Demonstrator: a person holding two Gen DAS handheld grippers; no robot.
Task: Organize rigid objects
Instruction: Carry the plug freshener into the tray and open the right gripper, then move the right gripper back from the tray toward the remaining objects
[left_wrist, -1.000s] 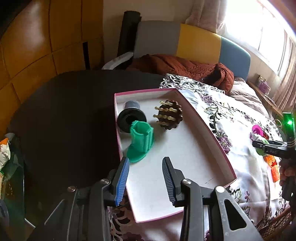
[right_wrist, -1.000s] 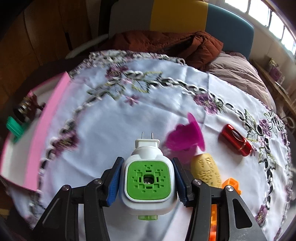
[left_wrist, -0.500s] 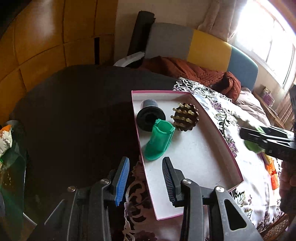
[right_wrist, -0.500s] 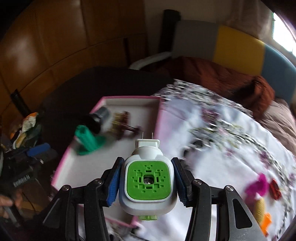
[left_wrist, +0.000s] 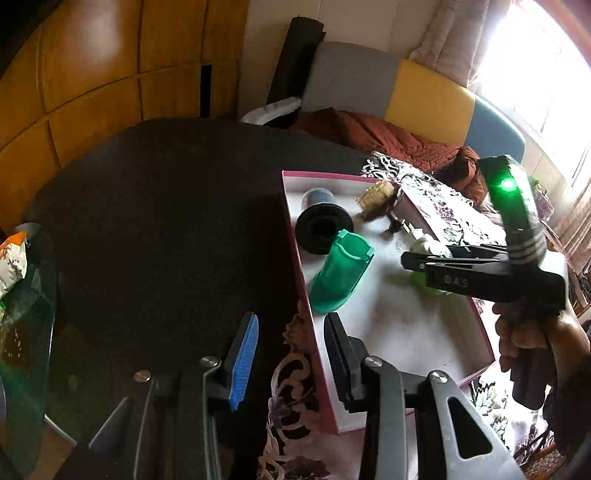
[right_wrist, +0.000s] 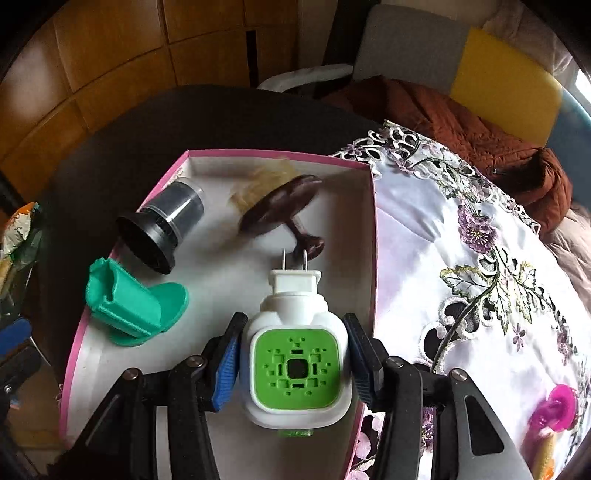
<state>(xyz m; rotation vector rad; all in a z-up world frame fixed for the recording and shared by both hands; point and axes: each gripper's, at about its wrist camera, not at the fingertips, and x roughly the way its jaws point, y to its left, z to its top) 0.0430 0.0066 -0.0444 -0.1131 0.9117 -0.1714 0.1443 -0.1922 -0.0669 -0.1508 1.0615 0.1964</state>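
My right gripper (right_wrist: 291, 362) is shut on a white plug-in device with a green face (right_wrist: 295, 354), held over the pink-rimmed white tray (right_wrist: 371, 221). Its prongs point at a brown wooden brush (right_wrist: 280, 210), which looks blurred. The tray also holds a black and clear cup (right_wrist: 166, 225) on its side and a green plastic piece (right_wrist: 133, 306). My left gripper (left_wrist: 291, 354) is open and empty at the tray's near left edge (left_wrist: 325, 387). From there I see the green piece (left_wrist: 340, 273), the black cup (left_wrist: 323, 221) and the right gripper (left_wrist: 421, 258).
A dark round table (left_wrist: 166, 221) lies left of the tray. A white flowered cloth (right_wrist: 480, 266) covers the right side, with a pink object (right_wrist: 557, 406) on it. A brown jacket (right_wrist: 461, 114) lies on a sofa behind. Snack packets (left_wrist: 11, 258) sit far left.
My right gripper has carried the plug-in device from over the cloth to over the tray. The brown brush has tipped and blurred. My left gripper has shifted left to the tray's edge.
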